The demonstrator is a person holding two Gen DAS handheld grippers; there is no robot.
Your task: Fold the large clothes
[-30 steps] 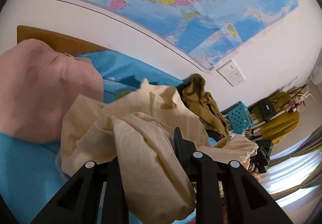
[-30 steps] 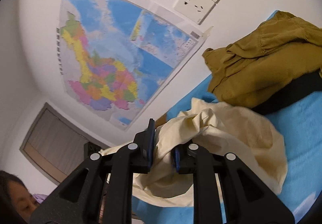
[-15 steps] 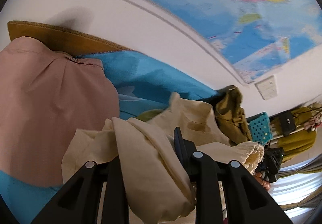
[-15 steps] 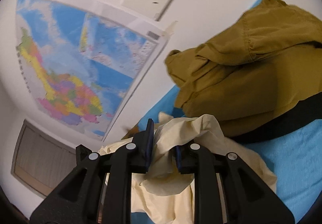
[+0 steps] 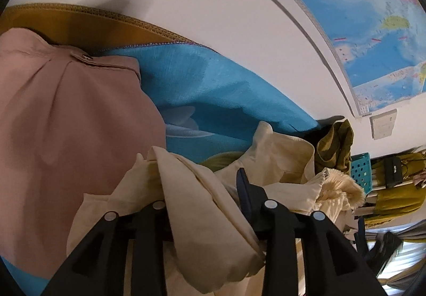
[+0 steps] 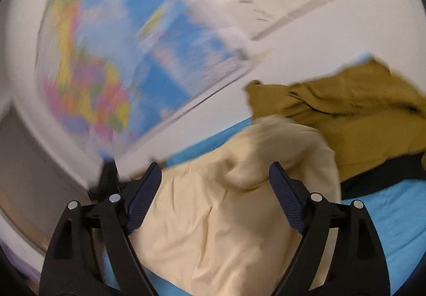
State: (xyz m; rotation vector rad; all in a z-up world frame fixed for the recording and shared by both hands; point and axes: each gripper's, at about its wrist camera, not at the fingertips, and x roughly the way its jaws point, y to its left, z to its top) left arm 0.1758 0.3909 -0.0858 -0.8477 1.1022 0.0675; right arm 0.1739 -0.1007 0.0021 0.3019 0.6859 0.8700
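Observation:
A cream garment [image 5: 202, 216] lies crumpled on the blue sheet [image 5: 213, 88]. My left gripper [image 5: 202, 184] has a thick fold of it between its jaws, which are opening. The fold drapes over and hides the left finger, and the right pad [image 5: 243, 189] stands just off the cloth. In the blurred right wrist view, my right gripper [image 6: 215, 167] has its jaws spreading wide above the cream garment [image 6: 213, 229]. Its ridged pads [image 6: 285, 203] touch nothing.
A pink garment [image 5: 66, 136] lies at the left. An olive garment [image 6: 346, 115] with a black band sits against the wall at the right. A map [image 5: 372, 30] hangs on the white wall and a brown board [image 5: 80, 22] leans behind the sheet. A blue basket [image 5: 360, 171] is further off.
The right gripper has let go of the cream garment and its jaws have spread wide while it swung. The left gripper has sunk toward the sheet and its jaws have parted a little.

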